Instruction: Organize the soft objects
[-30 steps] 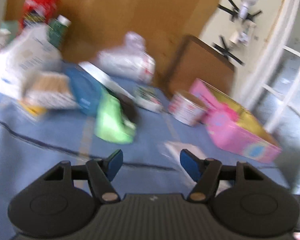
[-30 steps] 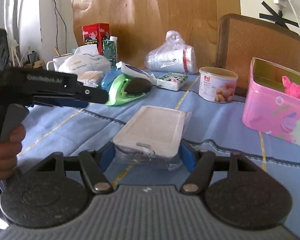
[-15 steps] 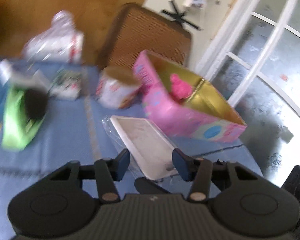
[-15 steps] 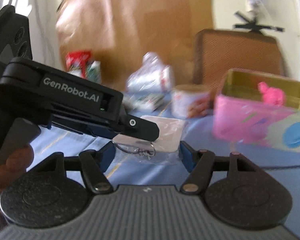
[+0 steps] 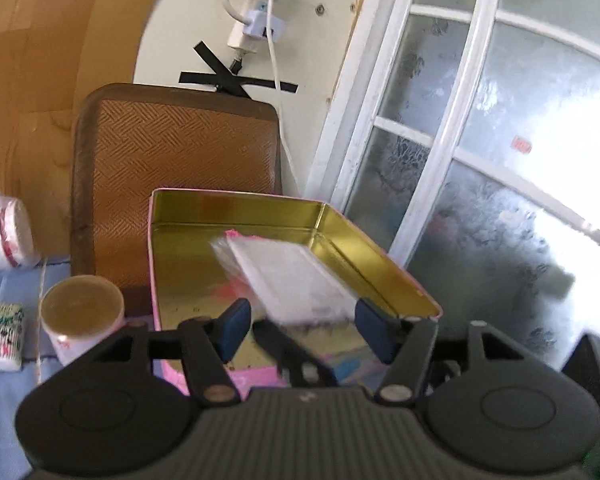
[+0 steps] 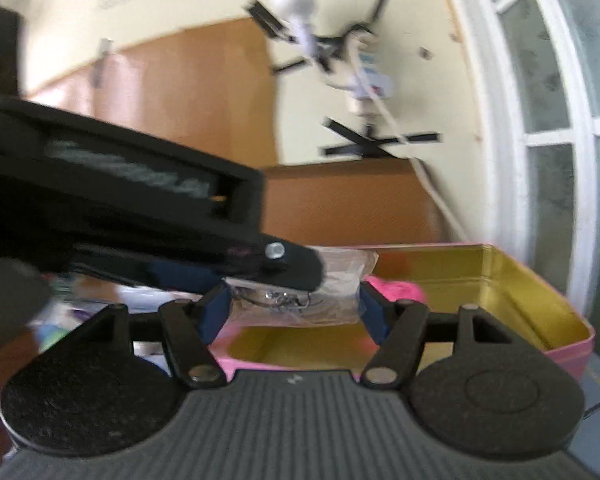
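Note:
A flat white pack in a clear plastic bag [image 5: 296, 276] hangs over the open pink tin with a gold inside [image 5: 356, 256]. My right gripper [image 6: 294, 310] is shut on the near end of the pack [image 6: 340, 280] and holds it above the tin [image 6: 500, 280]. My left gripper [image 5: 304, 328] is open just behind the pack; its blue pads stand apart on both sides of it. A pink soft thing [image 6: 396, 292] lies in the tin. The left gripper's black body crosses the right wrist view.
A round can [image 5: 82, 312] stands left of the tin on the blue cloth. A small patterned packet [image 5: 0, 336] and a bagged cup [image 5: 8, 232] lie further left. A brown chair back [image 5: 172, 160] stands behind the tin. A window door is at right.
Both grippers rose and swung right from the table to above the pink tin. The right gripper lifted the white pack off the cloth and carried it over the tin.

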Available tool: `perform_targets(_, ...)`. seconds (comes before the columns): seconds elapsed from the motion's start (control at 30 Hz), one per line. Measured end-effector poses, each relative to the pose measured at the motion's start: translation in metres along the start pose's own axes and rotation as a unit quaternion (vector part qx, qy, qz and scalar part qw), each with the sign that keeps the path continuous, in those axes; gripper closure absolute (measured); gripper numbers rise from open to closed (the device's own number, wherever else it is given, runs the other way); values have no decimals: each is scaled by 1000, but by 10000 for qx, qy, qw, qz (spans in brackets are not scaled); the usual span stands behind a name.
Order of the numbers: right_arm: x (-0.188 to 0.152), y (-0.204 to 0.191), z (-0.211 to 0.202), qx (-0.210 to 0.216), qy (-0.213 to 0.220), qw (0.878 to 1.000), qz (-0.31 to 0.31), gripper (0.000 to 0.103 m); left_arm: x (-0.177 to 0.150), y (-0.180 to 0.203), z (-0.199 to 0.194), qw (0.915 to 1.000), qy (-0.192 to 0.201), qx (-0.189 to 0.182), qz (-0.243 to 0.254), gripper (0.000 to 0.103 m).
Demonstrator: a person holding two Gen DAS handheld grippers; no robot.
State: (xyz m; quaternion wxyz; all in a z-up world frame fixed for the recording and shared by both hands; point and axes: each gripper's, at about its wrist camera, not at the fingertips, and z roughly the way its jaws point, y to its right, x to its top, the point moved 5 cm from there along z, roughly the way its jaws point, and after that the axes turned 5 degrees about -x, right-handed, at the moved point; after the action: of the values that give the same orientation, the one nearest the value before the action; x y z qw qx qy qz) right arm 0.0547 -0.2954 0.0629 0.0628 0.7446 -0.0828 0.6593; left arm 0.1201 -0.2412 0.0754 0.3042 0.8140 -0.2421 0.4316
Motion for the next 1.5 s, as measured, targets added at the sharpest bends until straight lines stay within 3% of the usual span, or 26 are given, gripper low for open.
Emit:
perform_targets(0.1,-11,21,30,-612,-263,9978,12,28,-9,-2,1,9997,44,210,121,39)
perform_targets(0.13,-16,26,41,-852,-468,9953,-41,13,-13,-6,-4,9995,76,258,145,38)
perform_targets(0.2,-25,36,50,-1101,-704,9914,-15,8,-17,-14,-15,9992,140,340,160,37)
perform_targets(0.4,-20,31,25,-1002,-174,9943,330,8,-47,-73,-74,9953,440,844,-166,30)
perform_targets(0.5,-10,9,12,-763,150,9967,212,10,-69,-109,-108,9889,502,1341,-397,30)
perform_targets(0.67,-5,-52,0,170,182,9996,-92,31,-106,-173,-167,9625,623,2541,-716,30)
perform_targets(0.83,-19,-126,9,1209,-413,9903,-543,52,-132,-228,-221,9270,787,3530,-997,30)
perform_targets(0.9,-24,-154,16,1538,-682,9834,-683,54,-139,-248,-239,9101,885,3897,-1094,29)
perform_targets(0.93,-24,-167,20,1691,-775,9796,-764,55,-143,-257,-248,9048,959,3952,-1262,29)
perform_targets(1.07,-25,-222,33,2147,-999,9651,-1121,55,-145,-275,-262,9024,1385,3587,-1943,29)
perform_targets(1.17,-26,-257,51,2275,-1127,9586,-1290,54,-145,-273,-264,9036,1522,3496,-1953,29)
perform_targets(1.3,-40,-296,83,2121,-1309,9537,-1687,51,-144,-272,-263,9056,1620,3441,-1875,27)
perform_targets(1.43,-53,-311,110,1984,-1693,9491,-1764,51,-145,-268,-264,9069,1642,3415,-1842,26)
perform_targets(1.5,-51,-306,114,2017,-1802,9508,-1508,58,-145,-267,-264,9070,1673,3405,-1827,25)
